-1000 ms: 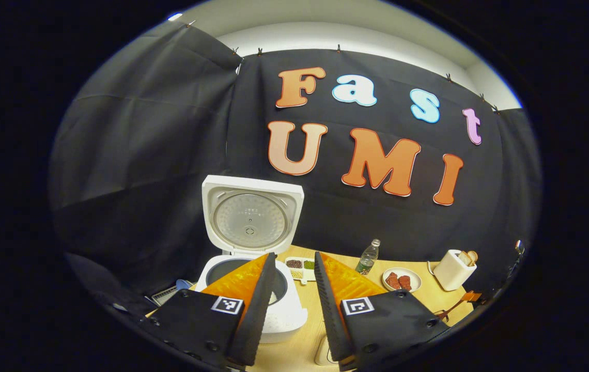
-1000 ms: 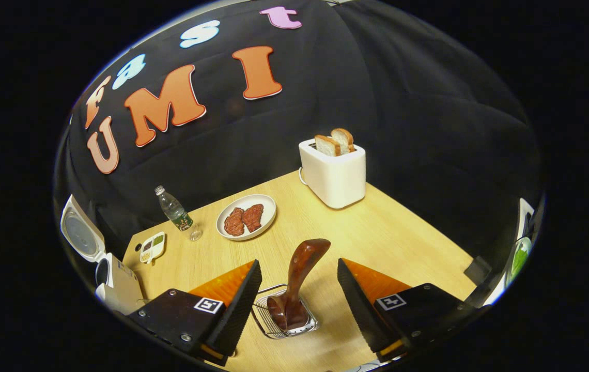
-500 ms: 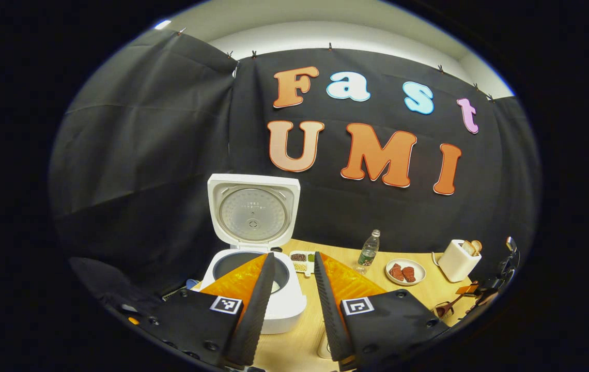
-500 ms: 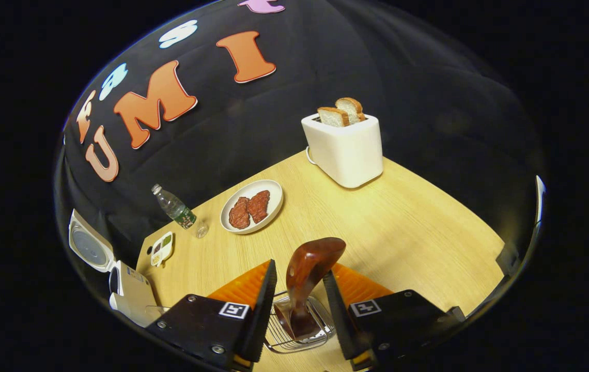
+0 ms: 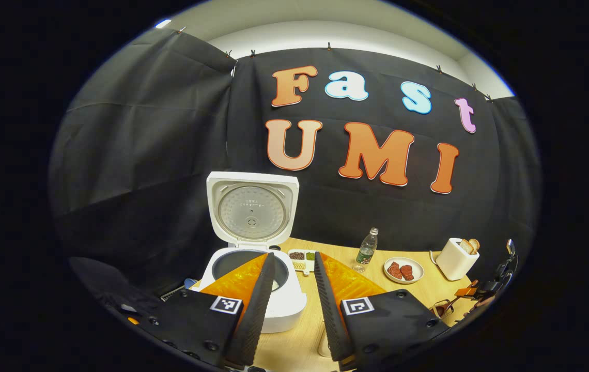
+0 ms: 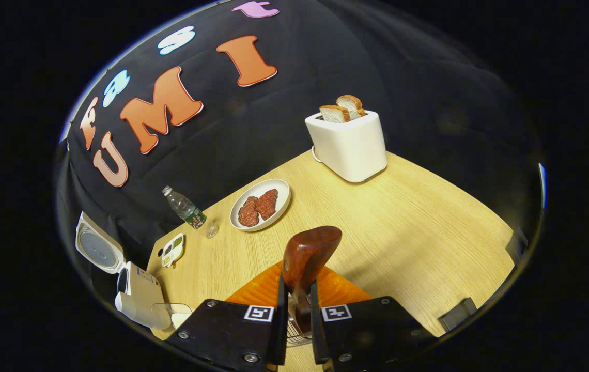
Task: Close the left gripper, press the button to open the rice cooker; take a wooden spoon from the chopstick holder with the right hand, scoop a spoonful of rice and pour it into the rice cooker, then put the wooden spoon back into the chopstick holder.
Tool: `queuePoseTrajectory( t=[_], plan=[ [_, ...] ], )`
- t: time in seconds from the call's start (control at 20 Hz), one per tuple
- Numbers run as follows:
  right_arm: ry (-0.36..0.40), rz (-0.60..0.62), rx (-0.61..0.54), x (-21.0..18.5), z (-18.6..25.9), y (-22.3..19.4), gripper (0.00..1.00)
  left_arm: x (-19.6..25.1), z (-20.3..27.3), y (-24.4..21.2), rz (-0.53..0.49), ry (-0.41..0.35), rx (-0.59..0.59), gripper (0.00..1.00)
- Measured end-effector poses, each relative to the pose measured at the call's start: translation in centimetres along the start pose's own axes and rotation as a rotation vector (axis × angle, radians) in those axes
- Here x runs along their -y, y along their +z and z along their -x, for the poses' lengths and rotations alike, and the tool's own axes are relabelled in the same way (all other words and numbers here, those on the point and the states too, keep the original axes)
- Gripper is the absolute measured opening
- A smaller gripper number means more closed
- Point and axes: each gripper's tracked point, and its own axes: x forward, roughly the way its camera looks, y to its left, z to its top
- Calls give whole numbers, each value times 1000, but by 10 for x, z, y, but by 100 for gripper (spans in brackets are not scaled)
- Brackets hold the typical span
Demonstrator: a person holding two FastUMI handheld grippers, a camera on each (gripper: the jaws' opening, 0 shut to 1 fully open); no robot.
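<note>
We see the right gripper [image 6: 294,305] pinching one wooden spoon [image 6: 305,258] at bottom center, over the wire chopstick holder [image 6: 297,336]. Left gripper [image 5: 289,294] spread; one rice cooker [image 5: 253,243] lid-up, center-left. Two toast slices [image 6: 343,107], two meat pieces [image 6: 258,207].

Left gripper [image 5: 292,305]: lower centre of left gripper view, fingers apart w/ a clear gap, nothing between them. Right gripper [image 6: 297,315]: bottom centre of right gripper view, fingers nearly parallel, pressed on both sides of wooden spoon [image 6: 305,258] handle, which rises upright above them.
</note>
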Motion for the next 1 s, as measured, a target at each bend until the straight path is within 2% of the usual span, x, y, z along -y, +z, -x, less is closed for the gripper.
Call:
queuePoseTrajectory(
  t=[0.05, 0.1, 0.15, 0.2, 0.4, 0.5, 0.65, 0.9, 0.95, 1.0],
  plan=[
    [-22, -7, 12, 3, 3, -1, 20, 1, -2, 0, 3, -7, 0, 57],
    [-31, -26, 29, 5, 5, -1, 14, 1, -5, 1, 6, -17, -1, 57],
    [-36, -37, 29, 3, 7, -2, 16, 2, -8, 2, 7, -23, -4, 57],
    [-53, -41, 36, 3, 9, -4, 11, 0, -9, 1, 11, -28, -3, 57],
    [-85, -46, 77, -9, 23, 13, 12, -10, -13, 10, 10, -30, 18, 57],
    [-68, -39, 131, -23, 42, 35, 12, -16, -13, 16, -6, -31, 45, 57],
    [-41, -8, 204, -53, 71, 63, 12, -31, -16, 22, -44, -5, 86, 89],
    [72, 34, 219, -122, 103, 59, 12, -48, -21, 21, -47, 2, 89, 89],
    [94, 46, 205, -137, 106, 51, 11, -52, -22, 19, -43, 0, 80, 94],
    [118, 62, 191, -151, 107, 42, 11, -57, -23, 16, -39, 0, 74, 89]
  ],
)
